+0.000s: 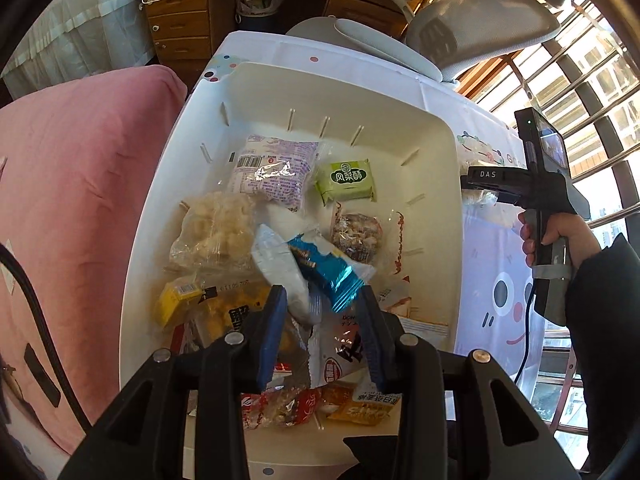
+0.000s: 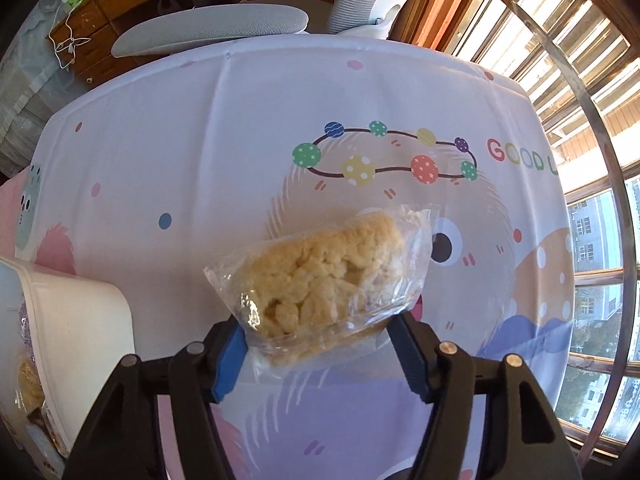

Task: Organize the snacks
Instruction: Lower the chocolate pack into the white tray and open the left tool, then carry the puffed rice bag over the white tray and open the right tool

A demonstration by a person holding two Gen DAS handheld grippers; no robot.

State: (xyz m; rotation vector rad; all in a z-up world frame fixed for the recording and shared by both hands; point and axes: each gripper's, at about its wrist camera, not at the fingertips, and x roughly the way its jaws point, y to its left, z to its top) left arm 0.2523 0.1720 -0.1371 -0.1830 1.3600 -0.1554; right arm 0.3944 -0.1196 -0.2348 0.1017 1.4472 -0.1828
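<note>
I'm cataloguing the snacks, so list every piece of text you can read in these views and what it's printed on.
"DAS": on the black body of the right gripper.
"凤梨酥": on the green packet in the white bin.
"GOOD" followed by a cut-off letter: on the cartoon tablecloth.
Barcode and fine print on the purple-and-white packet: too small to read.
Large characters on the yellow packet and red-and-white packet: partly hidden, unreadable.

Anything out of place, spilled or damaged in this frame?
Nothing looks spilled or torn. The snacks lie in a loose jumble in the white bin, overlapping at all angles. One clear bag of puffed rice cake is outside the bin, over the tablecloth between the right tool's fingers. The left tool grips a blue-and-white packet.
</note>
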